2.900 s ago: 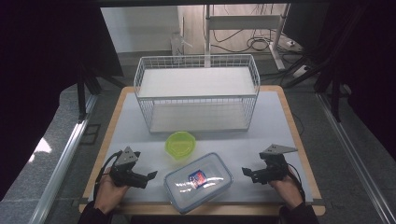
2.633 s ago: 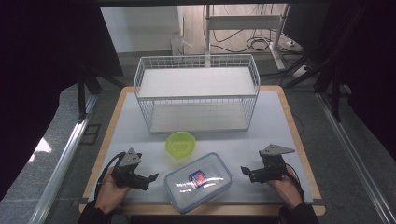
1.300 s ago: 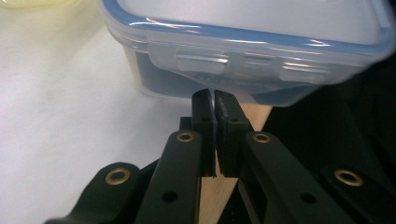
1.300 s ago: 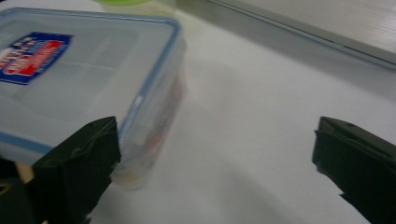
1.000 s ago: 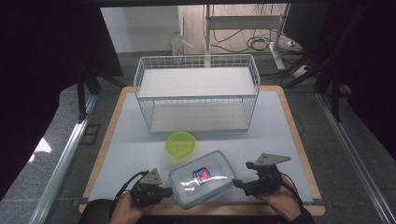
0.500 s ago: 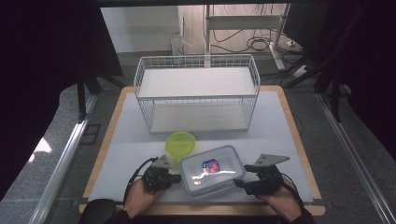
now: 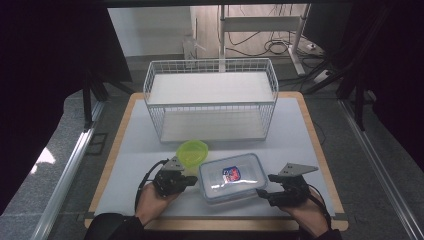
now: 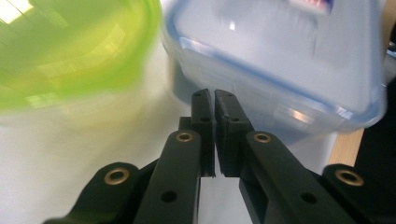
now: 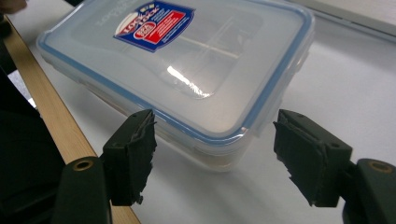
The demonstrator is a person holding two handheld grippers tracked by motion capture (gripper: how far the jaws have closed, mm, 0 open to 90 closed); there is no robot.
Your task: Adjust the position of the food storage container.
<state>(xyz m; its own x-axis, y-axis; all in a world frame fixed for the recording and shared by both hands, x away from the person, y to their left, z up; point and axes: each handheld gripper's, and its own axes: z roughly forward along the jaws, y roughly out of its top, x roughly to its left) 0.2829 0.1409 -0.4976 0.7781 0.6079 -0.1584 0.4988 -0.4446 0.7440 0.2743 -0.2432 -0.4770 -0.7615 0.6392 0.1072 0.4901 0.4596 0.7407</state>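
High view has the clear lidded container (image 7: 231,178) lying flat on the white mat near the front edge of the bench (image 7: 116,131), squarely between the two pairs of jaws, with its blue-rimmed lid clipped on and a red and blue label on top. From the right gripper view, one corner of the container sits just ahead of the right gripper (image 9: 212,154), whose jaws stand apart on either side of that corner without either pad touching the plastic, so nothing is gripped there; those jaws have just been closing partway, with the corner in the gap between them. On the far side, the left gripper (image 8: 214,105) has its jaws pressed together on nothing, and their tips sit up against, or just short of, the container's side wall; I cannot tell which. The green bowl (image 7: 192,152) lies just beyond the left jaws, close beside the container's far left corner. Behind both stands the white wire basket (image 7: 211,100), well apart from either pair of jaws. To my eye the step in hand is squaring the container up: the closed left jaws act as a pusher or stop while the right jaws line up for a grasp. Next, I would judge, the right jaws need to advance over the corner and close on the rim.
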